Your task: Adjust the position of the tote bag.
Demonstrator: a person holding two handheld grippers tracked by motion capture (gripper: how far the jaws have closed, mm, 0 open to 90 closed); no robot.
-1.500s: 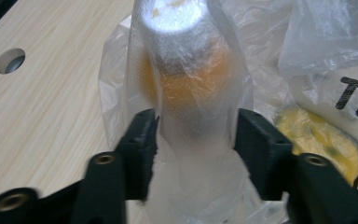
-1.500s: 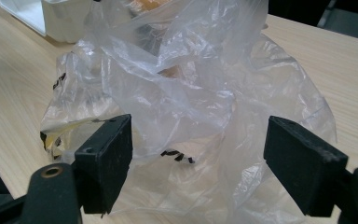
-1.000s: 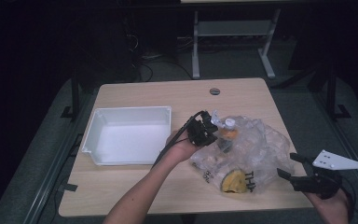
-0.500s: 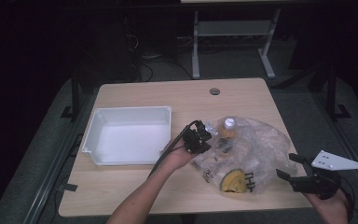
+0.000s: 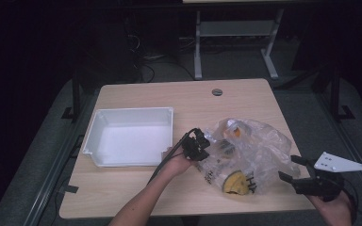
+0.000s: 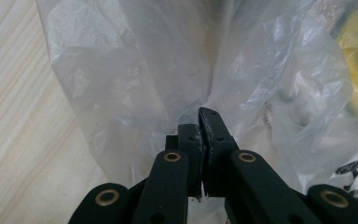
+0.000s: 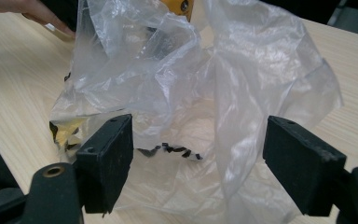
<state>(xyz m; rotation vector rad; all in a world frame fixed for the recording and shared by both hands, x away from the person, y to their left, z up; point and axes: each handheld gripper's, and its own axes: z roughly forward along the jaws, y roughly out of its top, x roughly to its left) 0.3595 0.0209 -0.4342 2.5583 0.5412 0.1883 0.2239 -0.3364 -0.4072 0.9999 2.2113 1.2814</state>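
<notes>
Plastic film is pinched between the closed jaws of the left gripper (image 6: 199,140), which has hold of the near-left edge of one clear plastic bag (image 5: 254,150) lying toward the right side of the tabletop (image 5: 136,188). In the high view that left gripper (image 5: 197,147) sits between the bag and the single white tray (image 5: 128,136), with the person's left hand (image 5: 176,162) and forearm coming up from the tabletop's near edge. Inside the bag the high view shows one yellow round item (image 5: 234,182) near its front, and one orange-topped item (image 5: 234,130) toward its back; other contents are too blurred by the film to count. The right gripper (image 5: 296,172) hovers at the near-right corner of the tabletop, jaws spread wide and holding nothing, just short of the bag's right side; its grey three-cornered plate (image 5: 339,163) sits on top. In the right gripper view, the right gripper (image 7: 198,154) frames crumpled film of the plastic bag (image 7: 242,84) between its two separated jaws, without touching it. The tray stands empty toward the left edge, close beside the left hand. One small round grommet (image 5: 217,92) sits near the far edge.
</notes>
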